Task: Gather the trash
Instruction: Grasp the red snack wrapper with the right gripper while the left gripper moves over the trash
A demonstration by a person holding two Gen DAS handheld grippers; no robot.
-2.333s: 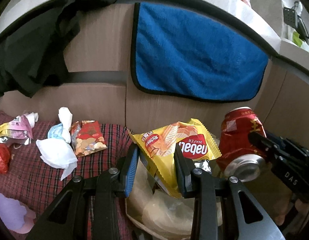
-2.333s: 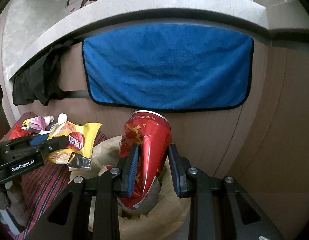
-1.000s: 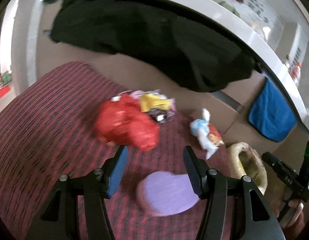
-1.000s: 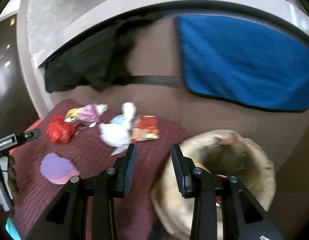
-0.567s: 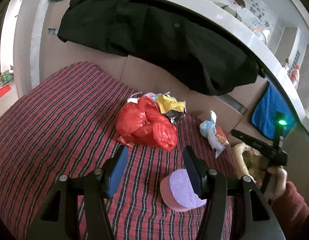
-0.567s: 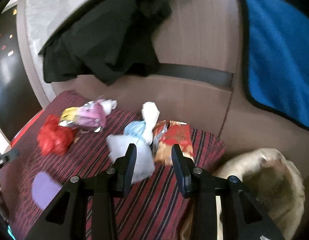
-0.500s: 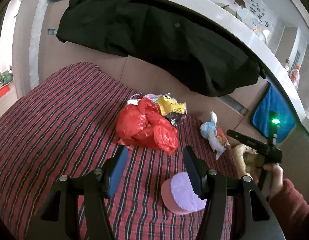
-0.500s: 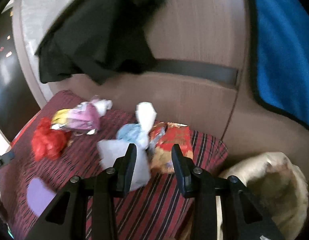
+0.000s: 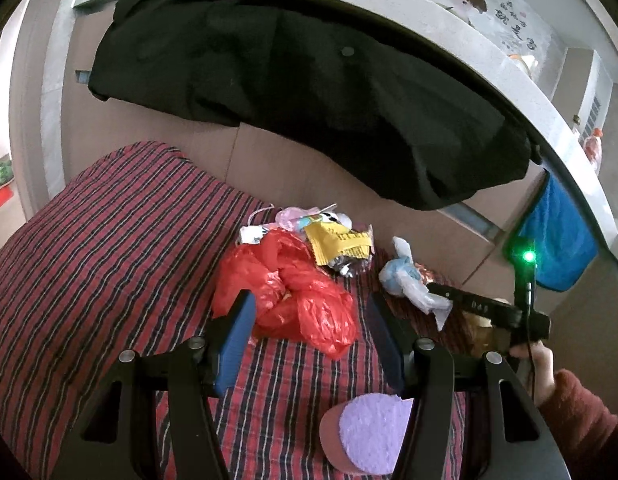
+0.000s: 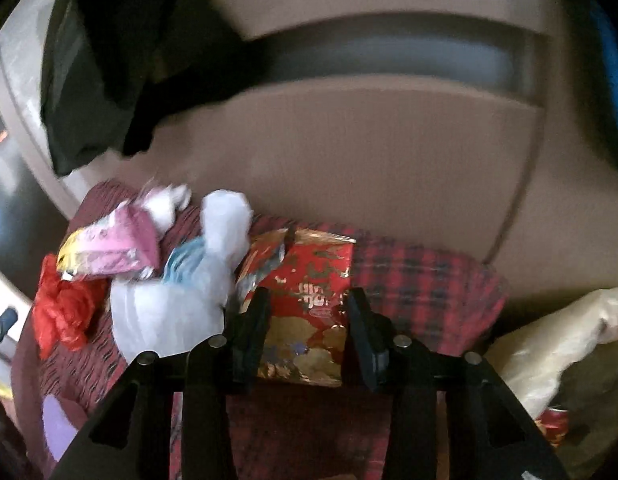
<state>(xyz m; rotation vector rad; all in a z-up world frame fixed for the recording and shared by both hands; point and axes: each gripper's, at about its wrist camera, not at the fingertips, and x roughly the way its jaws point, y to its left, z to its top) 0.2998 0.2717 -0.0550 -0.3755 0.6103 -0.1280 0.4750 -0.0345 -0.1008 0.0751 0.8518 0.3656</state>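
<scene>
- Left gripper (image 9: 309, 336), jaws apart and empty, frames the red bag (image 9: 293, 300) on the cloth (image 9: 109, 240); lower, then pinch its bulk.
- Right gripper (image 10: 307, 332), jaws apart, straddles the red wrapper (image 10: 309, 300); grip an edge.

Crumpled red plastic bag (image 9: 293, 300), red-gold wrapper (image 10: 309, 304) on striped cloth.

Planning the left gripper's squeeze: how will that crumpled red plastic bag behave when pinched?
The red plastic bag looks thin and crinkled, so it is probably floppy and very light. Its glossy folds may slip or unfurl, trailing loose from the left gripper.
</scene>
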